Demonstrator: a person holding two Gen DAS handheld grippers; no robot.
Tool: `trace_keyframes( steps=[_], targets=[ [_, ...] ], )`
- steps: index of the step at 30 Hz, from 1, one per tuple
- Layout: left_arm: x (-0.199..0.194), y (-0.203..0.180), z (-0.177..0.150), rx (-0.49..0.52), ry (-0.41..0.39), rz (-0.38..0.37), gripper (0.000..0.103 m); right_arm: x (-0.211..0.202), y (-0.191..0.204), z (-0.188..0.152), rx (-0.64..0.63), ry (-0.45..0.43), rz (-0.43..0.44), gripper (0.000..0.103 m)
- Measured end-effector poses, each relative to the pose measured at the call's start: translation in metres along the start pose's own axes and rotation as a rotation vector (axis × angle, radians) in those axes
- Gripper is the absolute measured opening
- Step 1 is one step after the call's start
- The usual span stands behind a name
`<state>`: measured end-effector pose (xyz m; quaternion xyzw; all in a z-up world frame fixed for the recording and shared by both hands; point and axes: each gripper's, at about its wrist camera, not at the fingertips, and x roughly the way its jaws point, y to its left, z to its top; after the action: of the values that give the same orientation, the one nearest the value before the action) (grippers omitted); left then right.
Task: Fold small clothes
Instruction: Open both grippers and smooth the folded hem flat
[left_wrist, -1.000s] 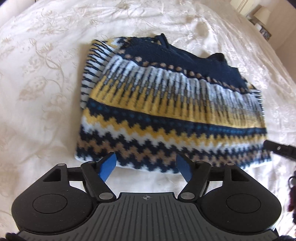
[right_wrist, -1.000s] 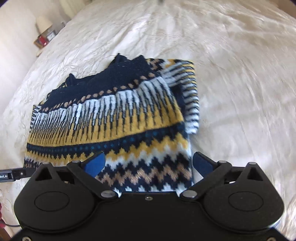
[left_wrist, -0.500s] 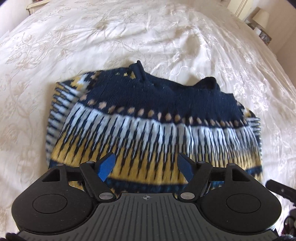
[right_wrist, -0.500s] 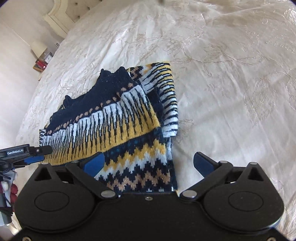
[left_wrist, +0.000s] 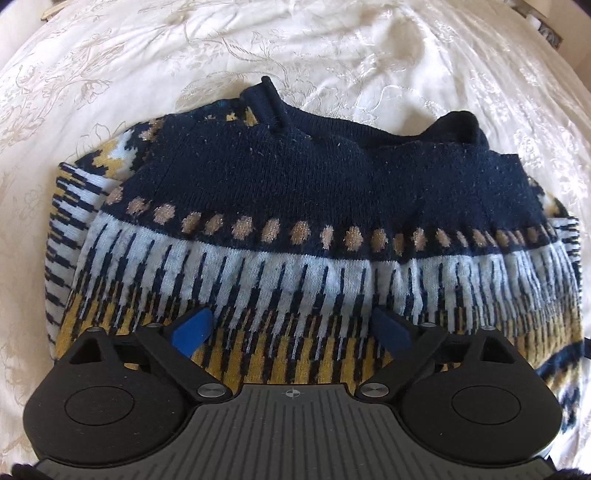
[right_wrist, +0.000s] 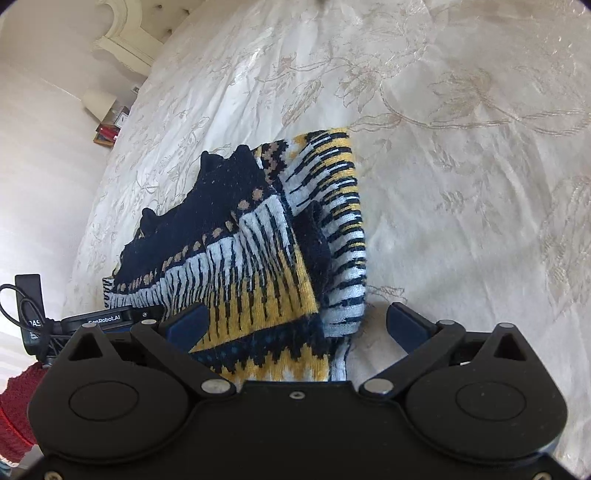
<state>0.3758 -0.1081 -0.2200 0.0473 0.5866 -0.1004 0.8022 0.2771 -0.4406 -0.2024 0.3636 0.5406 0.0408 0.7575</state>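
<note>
Navy, mustard and pale-blue knit is filling most of the left wrist view: the sweater (left_wrist: 295, 229) is lying part-folded on the cream bedspread (left_wrist: 110, 74), its dark collar end toward the far side of the bed and its zigzag hem nearest the cameras. Half a second ago the whole garment was sitting clear ahead of the left gripper (left_wrist: 291, 328); now the gripper is hanging over the yellow-and-white band, and its jaws have just been opening — they are standing spread wide, nothing between the blue pads but the knit lying flat beneath. The right gripper (right_wrist: 295, 325) is also standing spread, poised over the sweater's right edge, where a striped sleeve (right_wrist: 343, 229) is lying doubled along the side. Neither is pinching fabric. Both tools have closed in on the sweater together — to my eye they are lining up a fresh two-handed pinch for the next fold, with the hem half probably going over the collar half.
</note>
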Motion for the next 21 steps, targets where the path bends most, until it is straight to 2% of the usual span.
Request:
trace_keyframes(
  steps=[2, 10, 21],
  targets=[
    [0.004, -0.002, 0.001, -0.002, 0.001, 0.007, 0.102, 0.008, -0.004, 0.004, 0.015, 0.022, 0.039, 0.103],
    [0.01, -0.007, 0.0, -0.009, -0.008, 0.033, 0.103, 0.038, 0.002, 0.016, 0.004, 0.084, 0.116, 0.103],
    [0.008, -0.005, -0.002, -0.016, -0.006, 0.031, 0.103, 0.059, 0.003, 0.027, 0.025, 0.059, 0.239, 0.103]
  ],
)
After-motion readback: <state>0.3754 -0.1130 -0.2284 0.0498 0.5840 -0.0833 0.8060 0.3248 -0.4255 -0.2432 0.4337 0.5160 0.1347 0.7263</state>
